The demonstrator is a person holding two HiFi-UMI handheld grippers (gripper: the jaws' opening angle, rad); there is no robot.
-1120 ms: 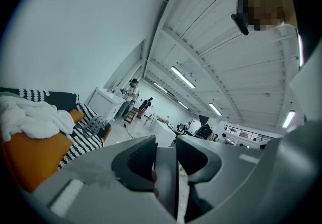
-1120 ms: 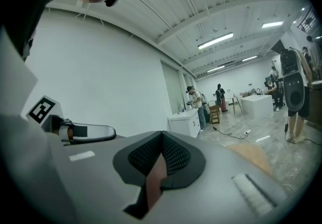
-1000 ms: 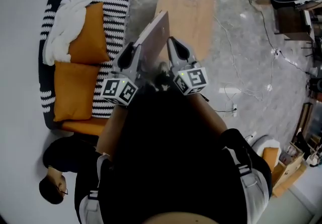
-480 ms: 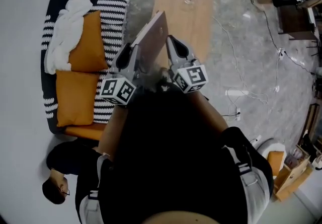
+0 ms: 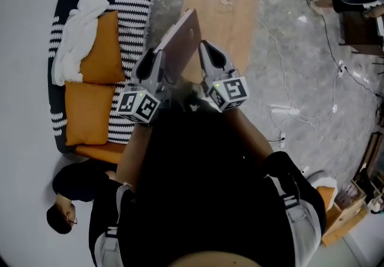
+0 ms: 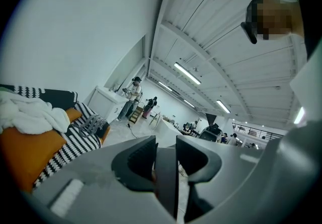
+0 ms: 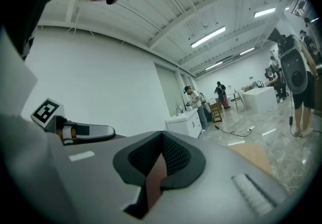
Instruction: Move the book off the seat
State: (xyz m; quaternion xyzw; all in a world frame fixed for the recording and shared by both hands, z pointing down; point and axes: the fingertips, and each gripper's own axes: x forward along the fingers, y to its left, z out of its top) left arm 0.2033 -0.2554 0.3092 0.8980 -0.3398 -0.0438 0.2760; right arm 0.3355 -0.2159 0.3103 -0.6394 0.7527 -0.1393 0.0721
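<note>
No legible txt, brand, no. or sign in any view. Only markings were b/w square code patterns, not letters: one set on the marker cube of the left claw, another on the cube of the right claw. The book cover gave nothing readable at that angle.

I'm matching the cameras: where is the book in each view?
Head view: book centre, tilted, between left claw and right claw.
Left gripper view: bottom centre, dark edge in the claw.
Right gripper view: bottom centre, brown edge in the claw.
Landmark: striped sofa, in head and left gripper views only.
</note>
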